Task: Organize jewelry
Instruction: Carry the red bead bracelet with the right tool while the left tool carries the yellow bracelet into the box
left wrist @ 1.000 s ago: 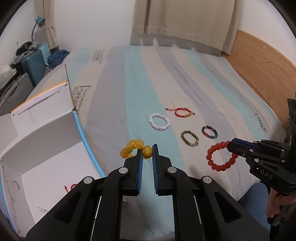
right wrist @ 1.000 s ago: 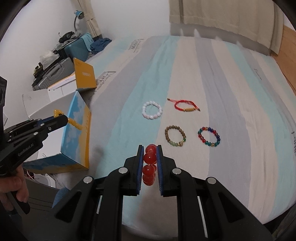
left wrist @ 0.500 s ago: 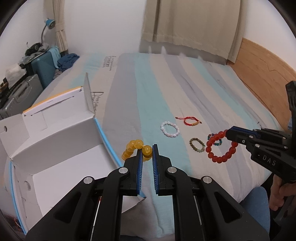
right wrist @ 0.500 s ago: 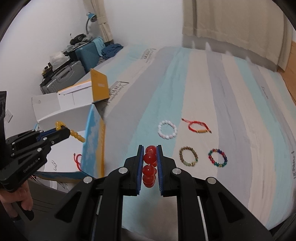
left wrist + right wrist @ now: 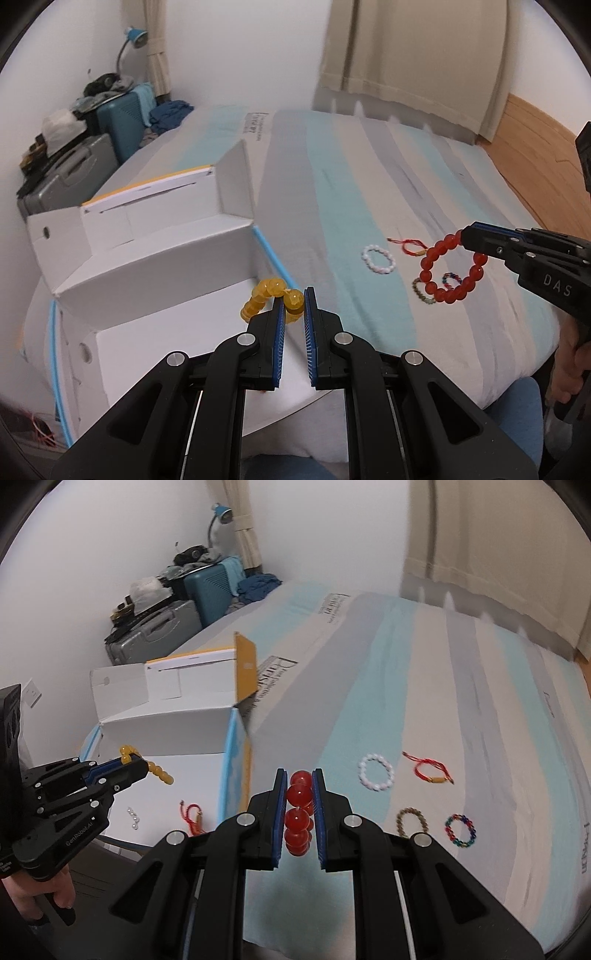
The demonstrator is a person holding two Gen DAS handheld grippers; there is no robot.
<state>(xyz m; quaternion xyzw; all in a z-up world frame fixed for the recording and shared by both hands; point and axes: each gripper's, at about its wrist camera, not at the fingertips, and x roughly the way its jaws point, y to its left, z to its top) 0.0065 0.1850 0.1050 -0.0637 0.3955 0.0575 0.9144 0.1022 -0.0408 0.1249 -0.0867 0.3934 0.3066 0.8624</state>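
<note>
The left gripper (image 5: 293,301) pinches the yellow bead bracelet (image 5: 267,297) in its fingers, over the open white box (image 5: 155,258) at the bed's (image 5: 332,184) near-left edge. The right gripper (image 5: 299,779) has its fingers clamped on the red bead bracelet (image 5: 298,812), hanging clear above the bed (free room beneath). Only the right wrist view shows the box floor: a red cord bracelet (image 5: 192,814) and small pale beads (image 5: 133,816). Four bracelets (image 5: 406,797) lie on the striped cover.

Glossy glass-like red bracelet (image 5: 297,808), matt cardboard box (image 5: 155,258), striped cloth bedsheet (image 5: 332,206)
</note>
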